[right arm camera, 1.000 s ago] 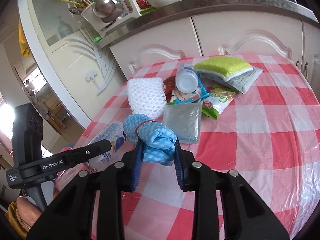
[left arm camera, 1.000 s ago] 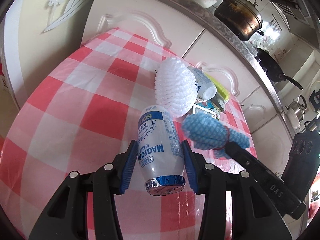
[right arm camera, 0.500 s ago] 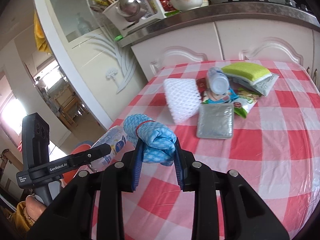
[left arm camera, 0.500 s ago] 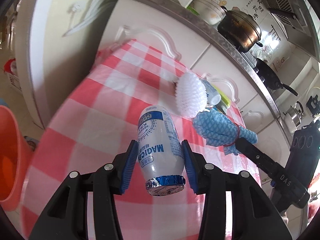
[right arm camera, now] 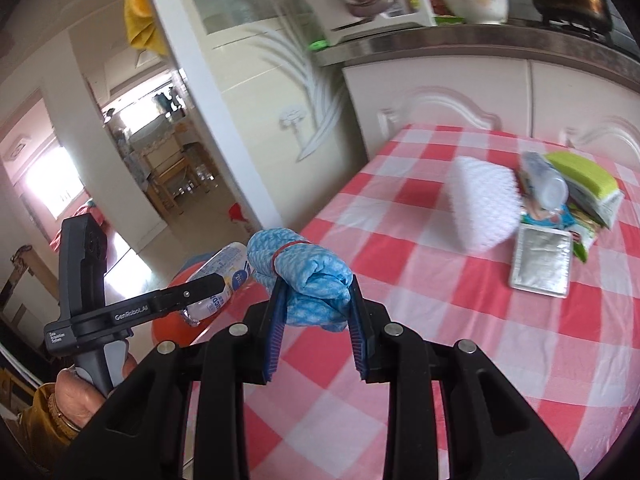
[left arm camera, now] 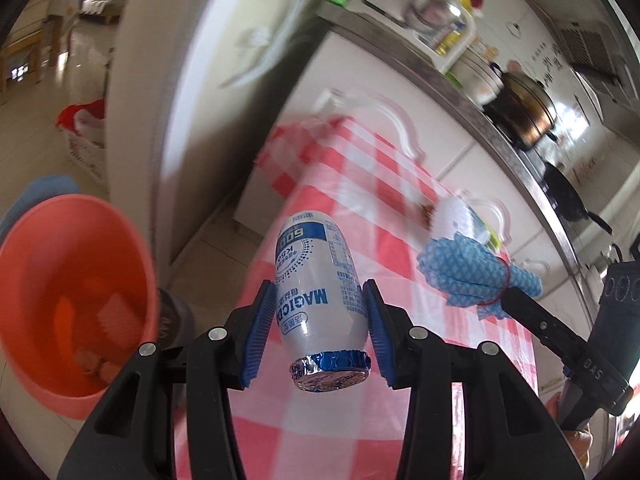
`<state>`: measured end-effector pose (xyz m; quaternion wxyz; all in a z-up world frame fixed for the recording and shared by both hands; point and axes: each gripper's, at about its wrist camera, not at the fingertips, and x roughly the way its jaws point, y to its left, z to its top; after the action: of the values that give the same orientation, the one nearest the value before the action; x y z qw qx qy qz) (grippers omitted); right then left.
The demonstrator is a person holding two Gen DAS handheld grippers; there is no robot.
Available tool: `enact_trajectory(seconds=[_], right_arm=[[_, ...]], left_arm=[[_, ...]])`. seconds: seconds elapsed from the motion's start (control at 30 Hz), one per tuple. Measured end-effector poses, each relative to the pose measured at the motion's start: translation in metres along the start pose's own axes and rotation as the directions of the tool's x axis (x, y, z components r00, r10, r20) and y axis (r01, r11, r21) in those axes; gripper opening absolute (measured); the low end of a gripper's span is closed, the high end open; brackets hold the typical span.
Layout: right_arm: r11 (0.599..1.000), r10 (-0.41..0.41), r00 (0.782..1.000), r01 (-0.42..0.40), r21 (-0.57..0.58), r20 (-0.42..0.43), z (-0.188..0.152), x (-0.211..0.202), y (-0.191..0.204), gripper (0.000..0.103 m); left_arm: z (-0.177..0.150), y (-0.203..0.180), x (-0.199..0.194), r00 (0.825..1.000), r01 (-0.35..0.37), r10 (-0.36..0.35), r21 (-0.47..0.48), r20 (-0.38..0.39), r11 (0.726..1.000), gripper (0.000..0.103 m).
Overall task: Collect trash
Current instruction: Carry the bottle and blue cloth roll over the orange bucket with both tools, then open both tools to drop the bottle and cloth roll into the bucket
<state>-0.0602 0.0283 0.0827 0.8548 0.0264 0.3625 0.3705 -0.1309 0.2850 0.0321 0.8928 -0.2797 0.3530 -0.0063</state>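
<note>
The left tool [left arm camera: 318, 330] holds a bottle [left arm camera: 318, 292] at the surface's [right arm camera: 440, 344] edge, a bin [left arm camera: 68, 300] on the floor to its left. The right tool [right arm camera: 316, 330] holds a rolled cloth [right arm camera: 308, 272] over the surface; a mesh pad [right arm camera: 482, 208], foil packet [right arm camera: 542, 262] and sponge [right arm camera: 580, 172] lie farther back, near the cabinets [right arm camera: 460, 80].

My left cam looks past the table's [left arm camera: 400, 216] left edge twd floor and counter [left arm camera: 500, 128], right cam [right arm camera: 460, 280] looks across tabletop to cabinets; both close, sharing table & counter.

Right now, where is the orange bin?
In the left wrist view the orange bin stands on the floor at the lower left, beside the table edge, left of the bottle in the left gripper.
</note>
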Motion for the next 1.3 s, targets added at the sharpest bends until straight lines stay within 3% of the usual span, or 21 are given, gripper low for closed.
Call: enact_trajectory(seconds=[0.3,0.6,1.03,1.17,1.2,1.23,1.27,1.3], right_arm=[[0.988,0.079,0.992,-0.091,-0.128,-0.096,0.009,0.044,0.073,0.030],[0.955,0.112,0.968,-0.167,-0.246,-0.223,0.006,0.103,0.140,0.030],[0.922,0.086,0.920,-0.219,-0.320,-0.382,-0.018,0.173,0.188,0.032],[0.920,0.078,0.911,-0.222,-0.323,-0.406,-0.024,0.185,0.192,0.045],[0.922,0.076,0.909,-0.220,-0.318,-0.410,-0.024,0.188,0.191,0.057],[0.926,0.085,0.904,-0.226,-0.302,-0.418,-0.024,0.190,0.187,0.067],[0.930,0.094,0.903,-0.230,-0.287,-0.420,-0.025,0.190,0.185,0.069],[0.934,0.106,0.904,-0.233,-0.269,-0.415,-0.024,0.188,0.182,0.070]], left_arm=[[0.000,0.073,-0.029,0.994,-0.098,0.103,-0.117,0.039,0.988,0.046],[-0.008,0.146,-0.049,0.977,-0.194,0.211,-0.238,0.044,0.952,0.046],[-0.022,0.193,-0.038,0.969,-0.234,0.246,-0.321,-0.004,0.918,0.046],[-0.025,0.199,-0.032,0.969,-0.241,0.247,-0.329,-0.024,0.913,0.049],[-0.026,0.201,-0.031,0.968,-0.244,0.249,-0.332,-0.028,0.911,0.051],[-0.027,0.201,-0.030,0.966,-0.251,0.255,-0.334,-0.031,0.908,0.059],[-0.028,0.202,-0.031,0.963,-0.262,0.268,-0.338,-0.032,0.904,0.070],[-0.029,0.203,-0.032,0.963,-0.260,0.266,-0.338,-0.027,0.905,0.071]])
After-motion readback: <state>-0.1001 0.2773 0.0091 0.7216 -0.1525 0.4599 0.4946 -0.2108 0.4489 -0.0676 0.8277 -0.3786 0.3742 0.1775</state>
